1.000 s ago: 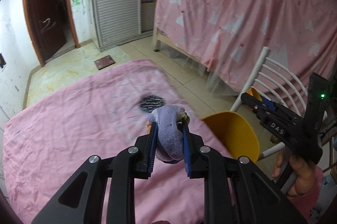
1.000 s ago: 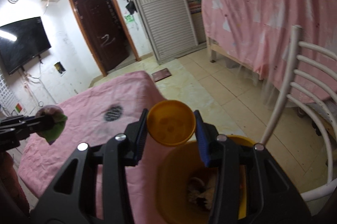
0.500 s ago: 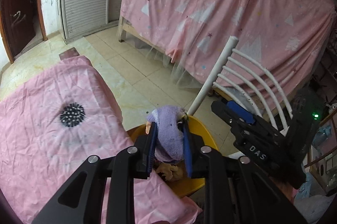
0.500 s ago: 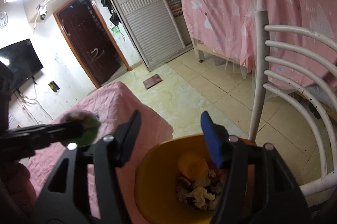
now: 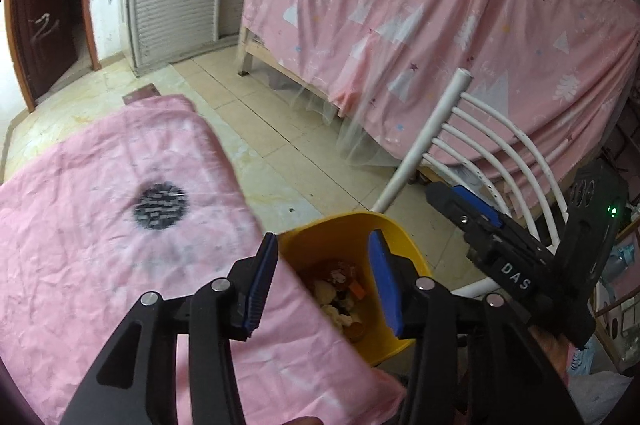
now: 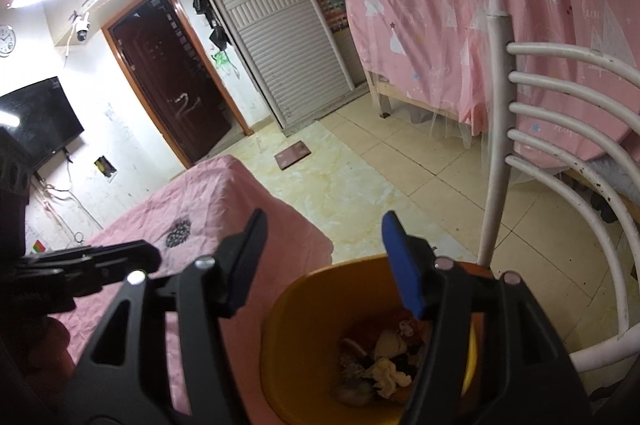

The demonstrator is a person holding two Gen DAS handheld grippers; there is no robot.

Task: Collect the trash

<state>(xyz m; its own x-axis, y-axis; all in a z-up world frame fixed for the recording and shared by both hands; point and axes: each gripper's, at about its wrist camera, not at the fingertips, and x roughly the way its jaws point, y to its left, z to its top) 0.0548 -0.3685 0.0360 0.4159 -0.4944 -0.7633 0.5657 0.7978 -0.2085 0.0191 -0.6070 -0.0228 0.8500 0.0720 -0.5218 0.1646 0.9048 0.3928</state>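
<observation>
Beside pink bedding (image 5: 100, 265), yellow bin (image 5: 340, 237) seemingly under opening, empty left tool (image 5: 322, 281).

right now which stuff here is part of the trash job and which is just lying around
Part of the job:
- yellow bin
- trash inside it
- left gripper, opening, empty
- right gripper, opening, empty

Just lying about:
- pink sheet
- white chair
- dark floor tile

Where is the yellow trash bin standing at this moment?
The yellow trash bin stands on the tiled floor at the edge of the pink-covered table, just in front of the white chair; both wrist views look down into it.
</observation>
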